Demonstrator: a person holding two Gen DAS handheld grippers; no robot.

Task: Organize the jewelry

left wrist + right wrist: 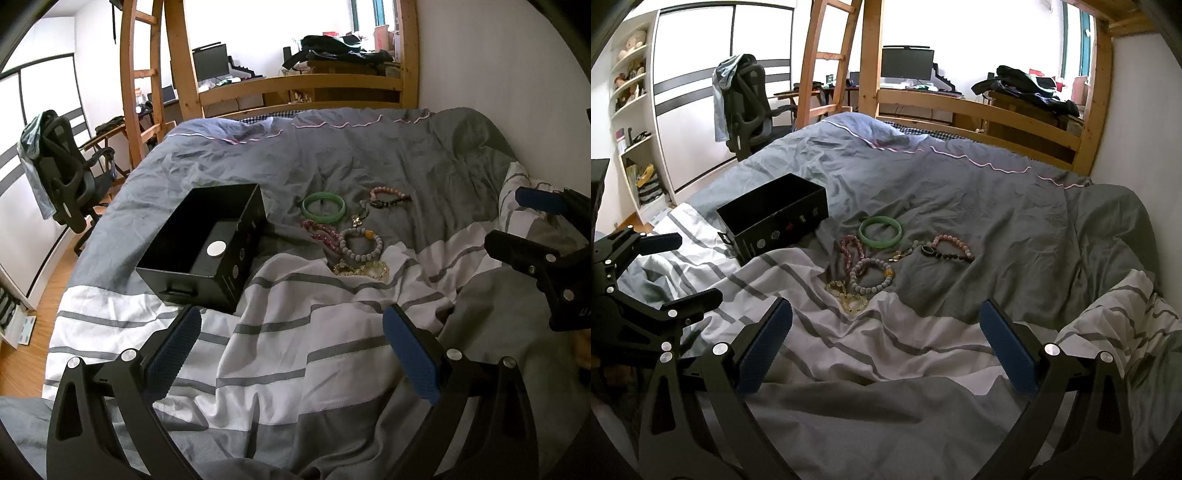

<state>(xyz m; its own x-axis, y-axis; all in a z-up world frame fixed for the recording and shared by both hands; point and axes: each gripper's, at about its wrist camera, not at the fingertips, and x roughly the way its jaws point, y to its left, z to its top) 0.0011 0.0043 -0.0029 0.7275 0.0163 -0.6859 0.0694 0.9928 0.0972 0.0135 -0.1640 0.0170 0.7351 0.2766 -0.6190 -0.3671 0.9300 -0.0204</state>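
An open black box (207,243) (775,219) sits on the bed, with a white round disc (216,248) inside. To its right lie a green bangle (324,207) (881,229), a pink-red bead bracelet (323,233) (851,249), a grey bead bracelet (360,243) (872,277), a yellow bead bracelet (365,268) (847,297), a pink bracelet with dark beads (389,196) (951,247) and a small pendant (357,218) (901,254). My left gripper (291,343) is open and empty, short of the box and jewelry. My right gripper (886,339) is open and empty, short of the jewelry.
The bed has a wrinkled grey and white striped duvet (295,350) (886,350). A wooden bed frame (295,85) and ladder stand at the far end. An office chair (62,177) (746,107) stands left of the bed. A wall runs along the right side.
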